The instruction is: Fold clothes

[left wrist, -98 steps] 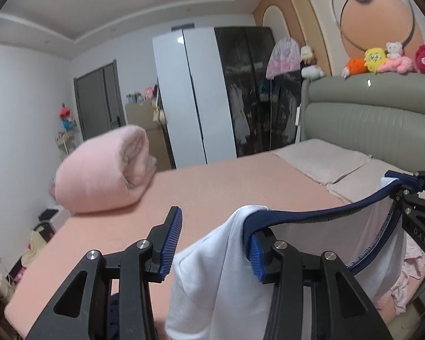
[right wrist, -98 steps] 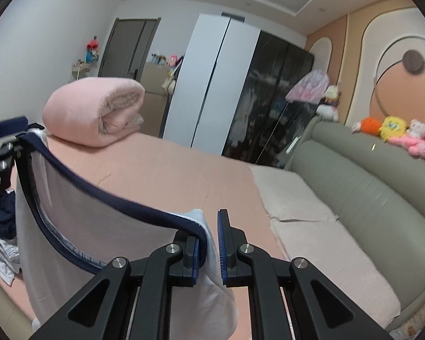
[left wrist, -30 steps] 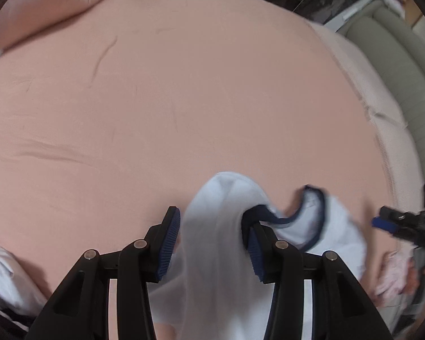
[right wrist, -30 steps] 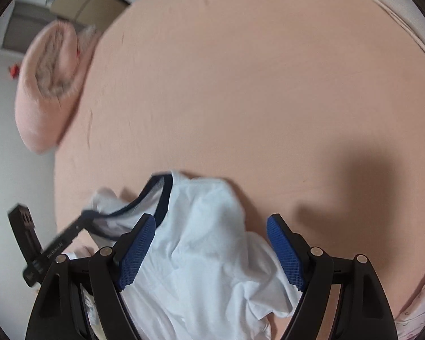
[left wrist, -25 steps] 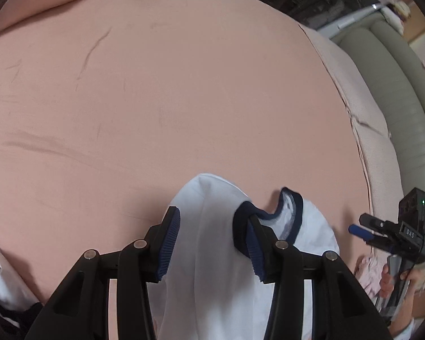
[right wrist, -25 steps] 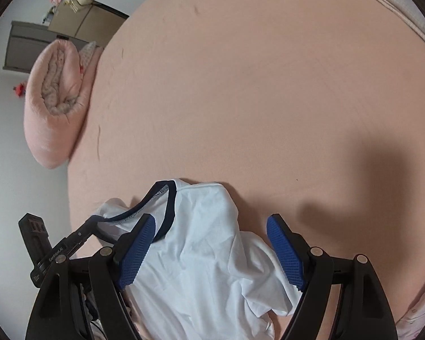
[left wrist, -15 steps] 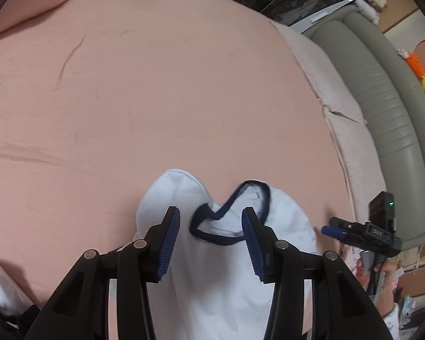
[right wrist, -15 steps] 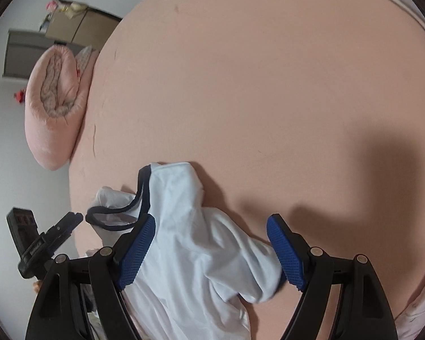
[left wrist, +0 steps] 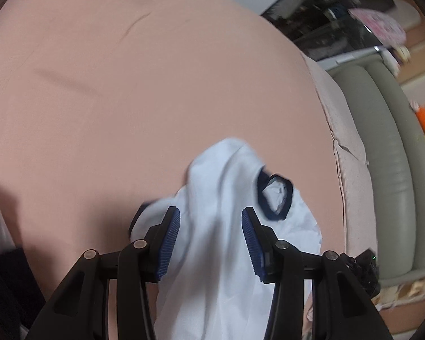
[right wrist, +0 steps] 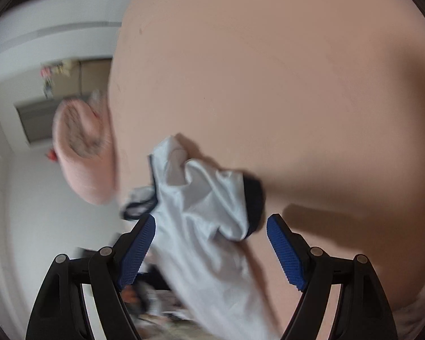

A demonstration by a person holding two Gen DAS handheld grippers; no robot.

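A white garment with navy trim (left wrist: 226, 204) lies crumpled on the pink bed sheet (left wrist: 127, 85), near its front edge. My left gripper (left wrist: 211, 218) hovers over it, open, with cloth showing under the gap and neither pad pressing on it. In the right wrist view the same garment (right wrist: 201, 198) trails toward the bed's edge, a navy hem bunched at its right. My right gripper (right wrist: 211, 226) stands wide open above it, holding nothing. The right gripper's black body (left wrist: 362, 266) shows at the lower right of the left wrist view.
A rolled pink blanket (right wrist: 82, 153) lies at the far end of the bed. The grey padded headboard (left wrist: 393, 155) and pale pillows (left wrist: 348, 153) run along the right. A dark wardrobe (left wrist: 325, 14) stands behind. More clothes (right wrist: 150, 294) are heaped below the bed's edge.
Both grippers let go of the garment, which dropped crumpled onto the sheet. Over the last second both hands shifted sideways and rolled; the right one also sank closer to the cloth.
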